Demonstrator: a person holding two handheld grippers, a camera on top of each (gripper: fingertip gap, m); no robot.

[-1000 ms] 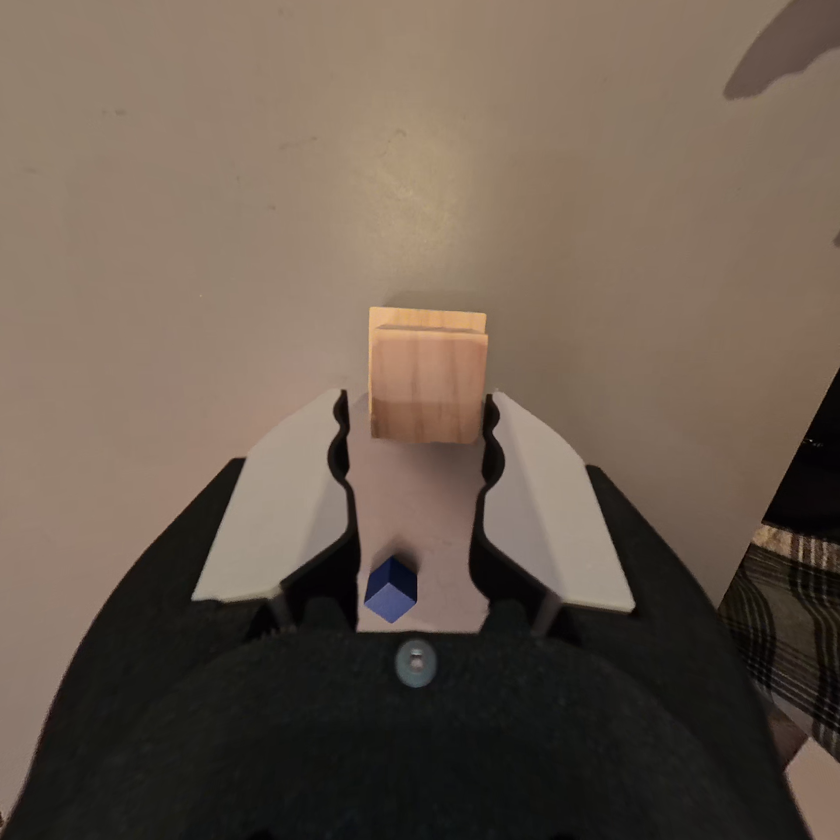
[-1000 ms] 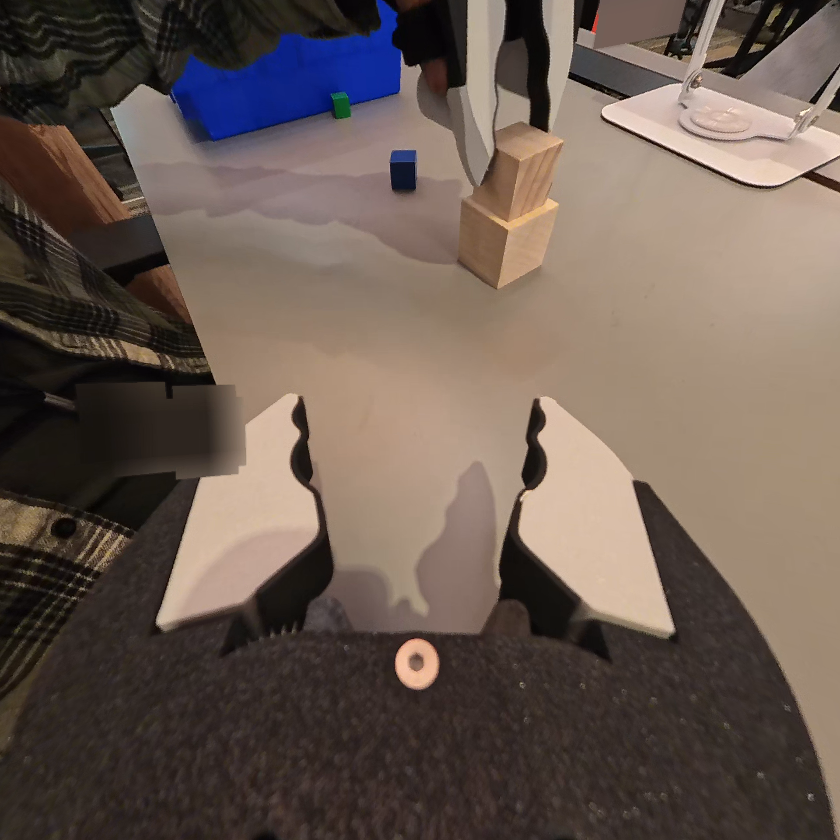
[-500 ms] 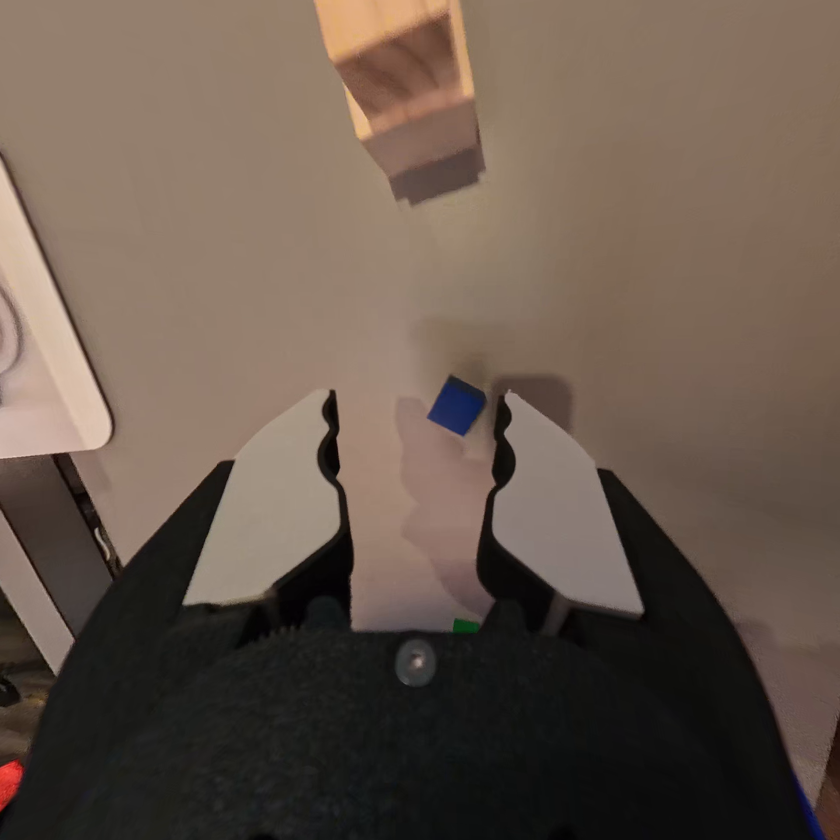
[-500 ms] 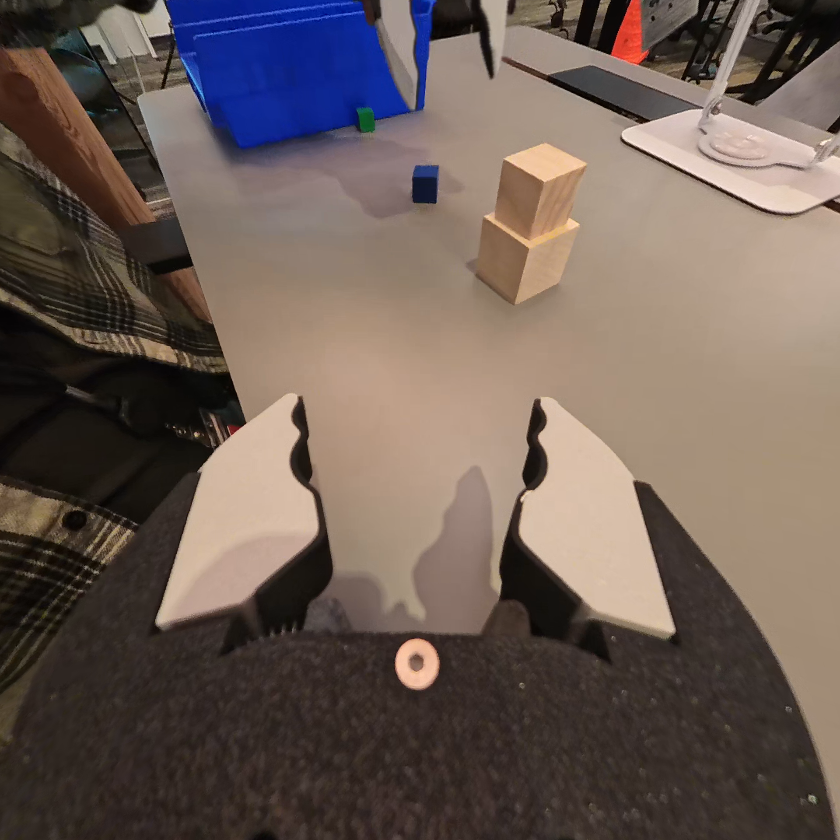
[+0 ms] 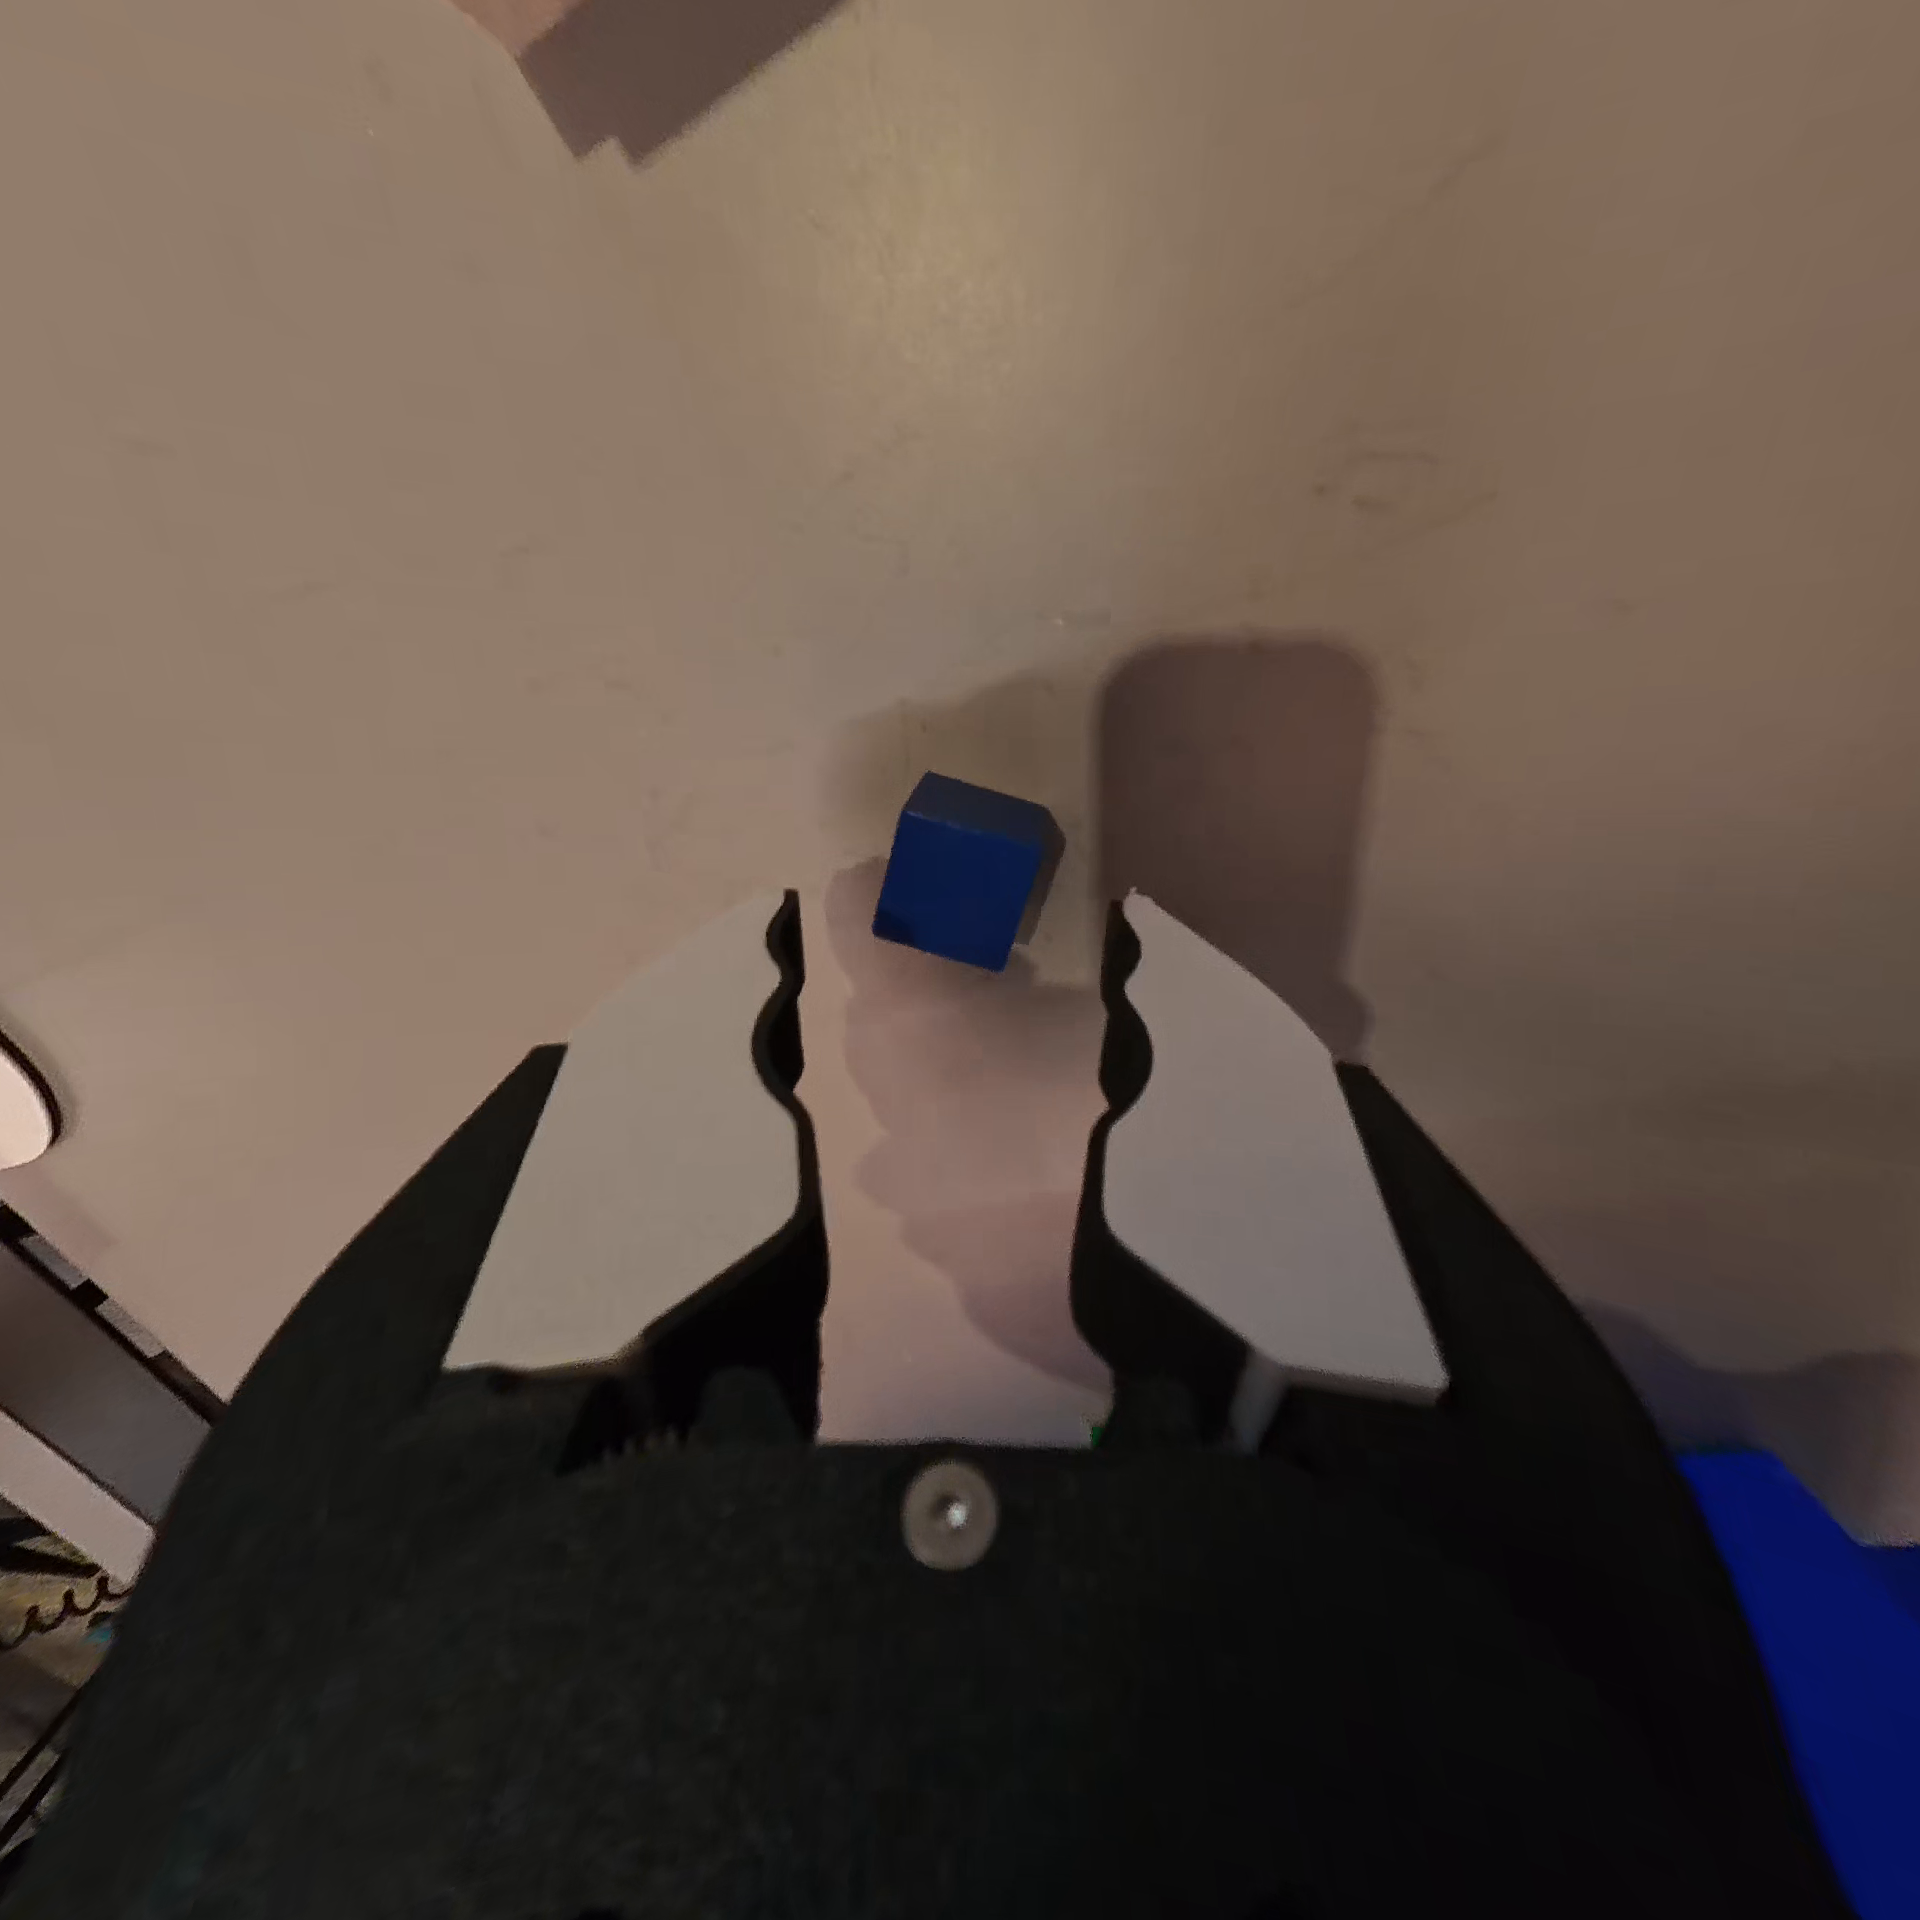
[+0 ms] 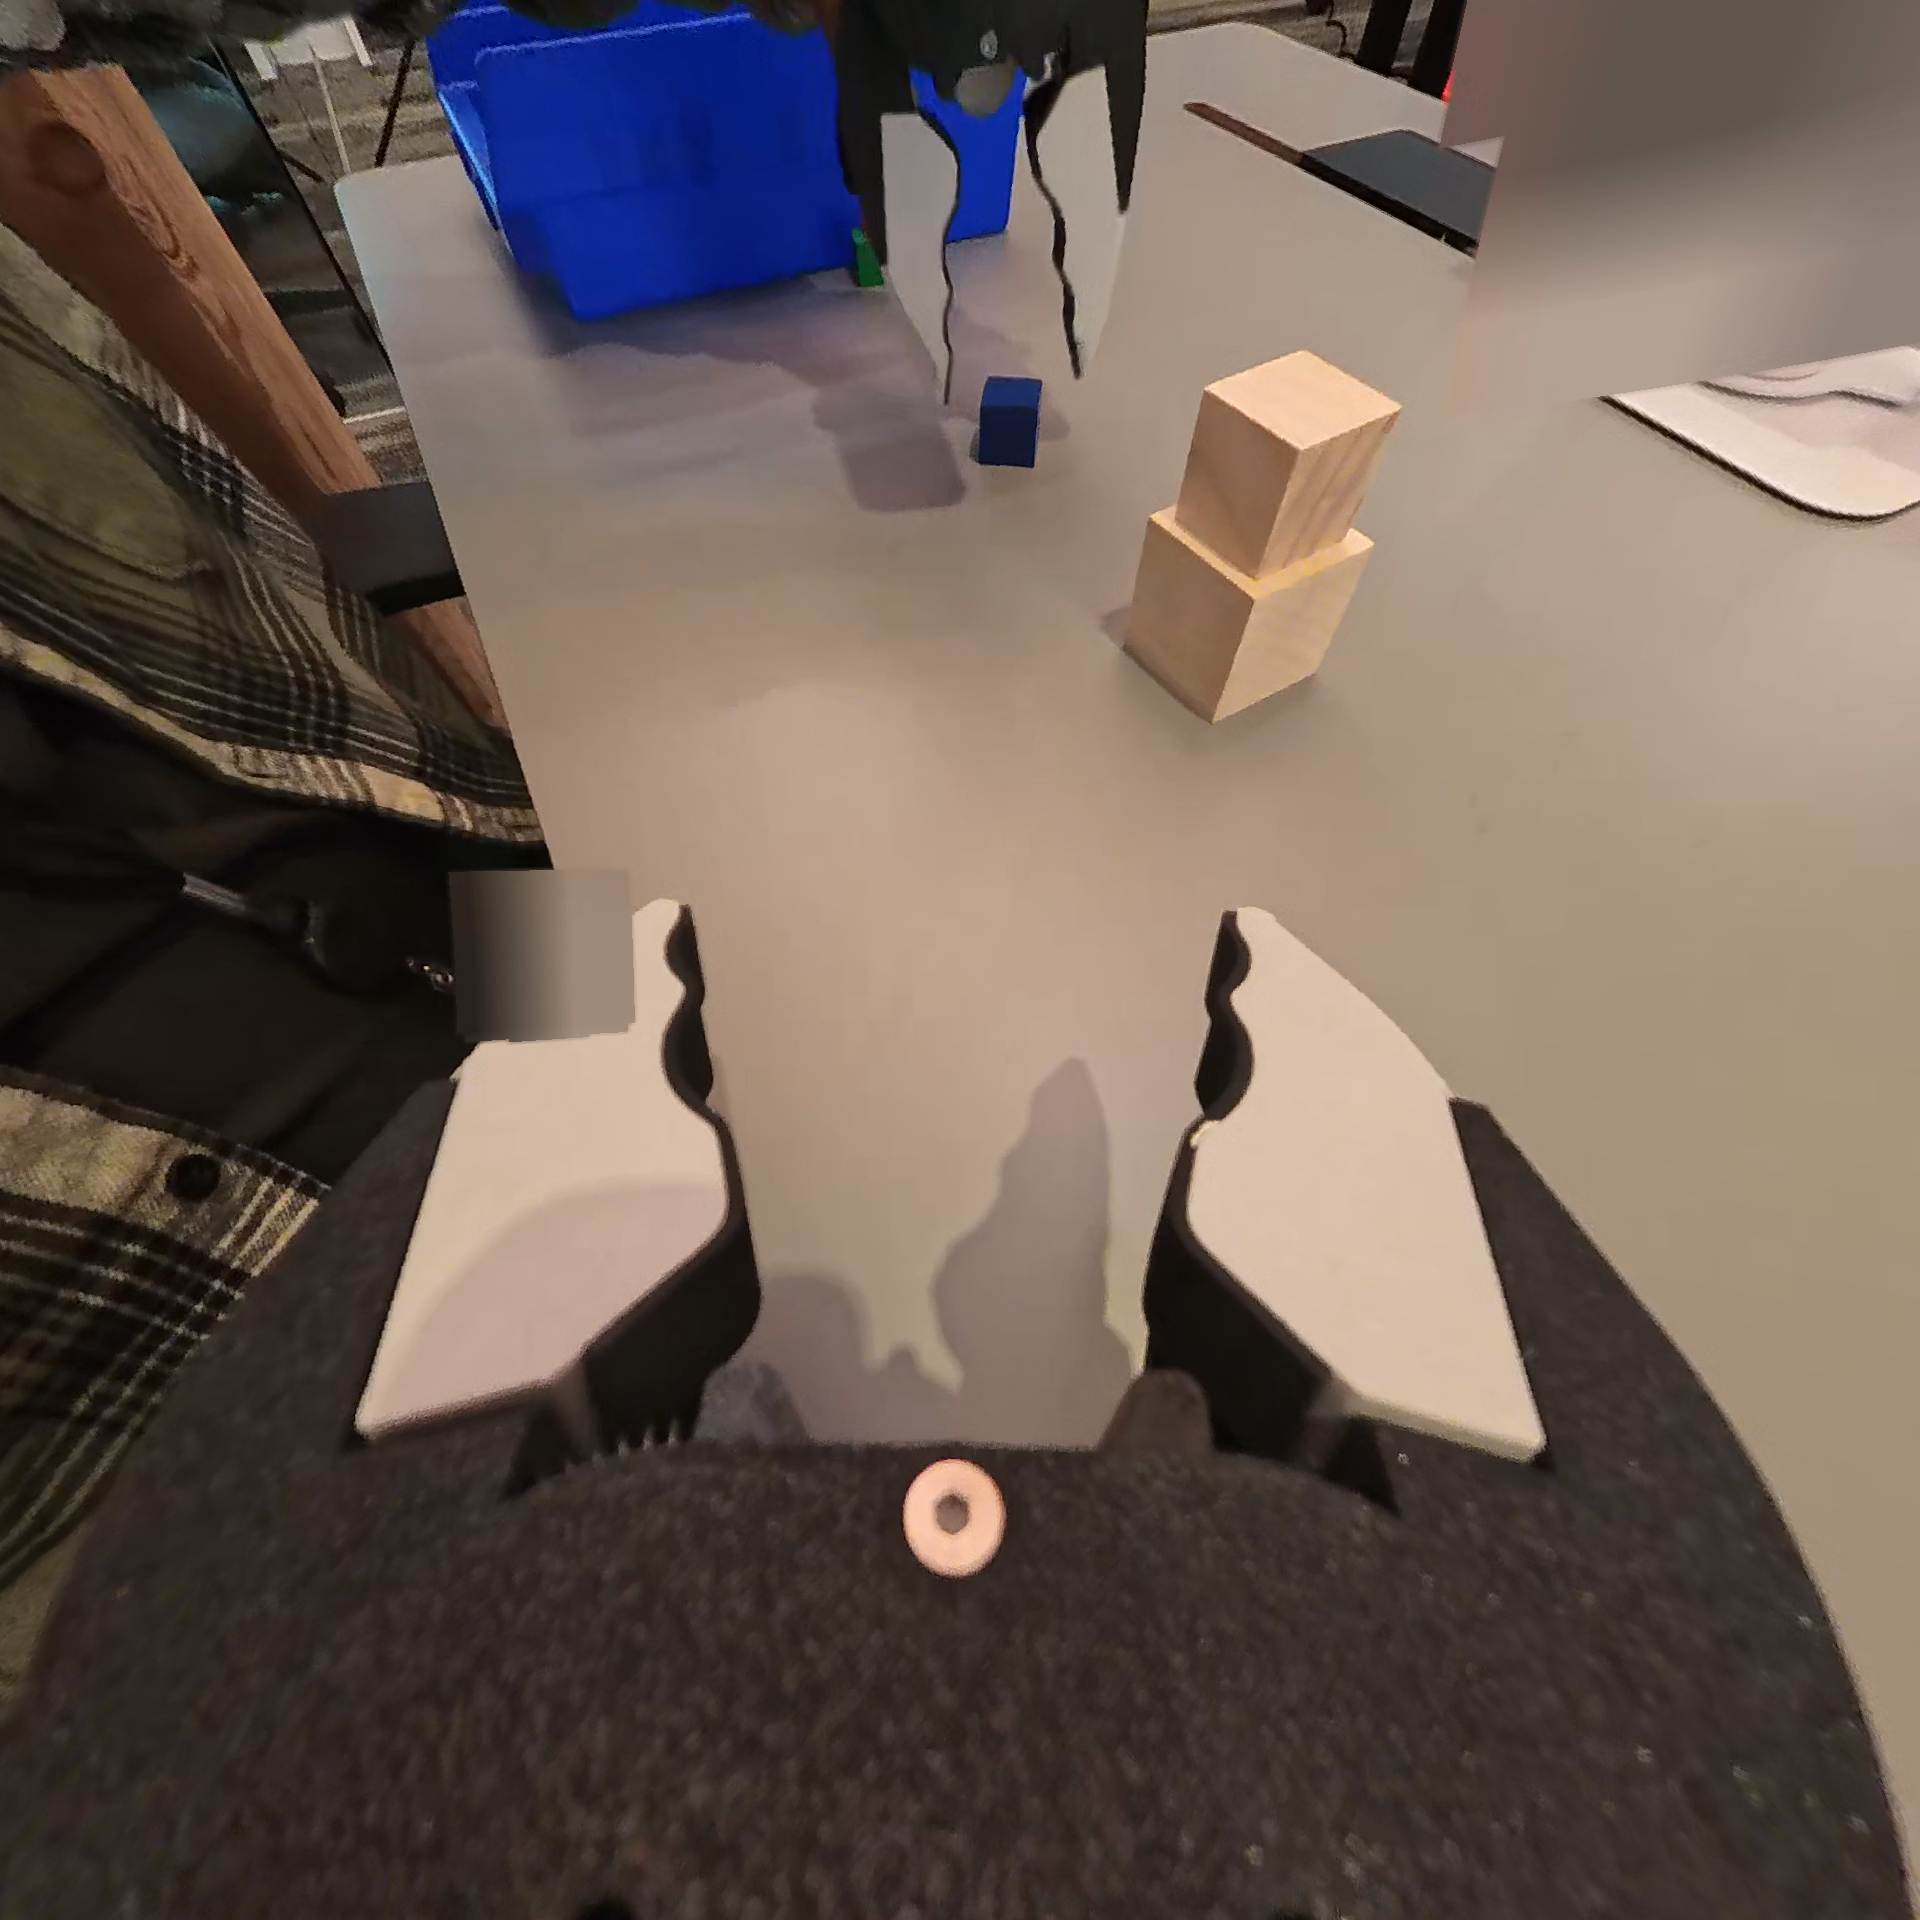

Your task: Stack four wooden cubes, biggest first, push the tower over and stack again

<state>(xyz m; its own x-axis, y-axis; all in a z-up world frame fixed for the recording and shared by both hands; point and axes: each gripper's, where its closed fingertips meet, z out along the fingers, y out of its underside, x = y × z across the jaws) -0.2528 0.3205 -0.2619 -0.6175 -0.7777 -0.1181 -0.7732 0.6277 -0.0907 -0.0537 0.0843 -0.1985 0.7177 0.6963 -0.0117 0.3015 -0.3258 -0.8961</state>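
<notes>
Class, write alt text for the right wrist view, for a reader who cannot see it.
A two-cube wooden tower stands on a grey table, smaller cube on top. Left of it, the left gripper hangs open above a small blue cube, with a blue bin behind. The right gripper waits open and empty in the foreground.

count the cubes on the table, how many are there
4: two plain wooden cubes stacked at the right, larger cube under smaller cube; a blue cube beneath the left tongs; a green cube, partly hidden, by the blue bin. More may be hidden.
</notes>
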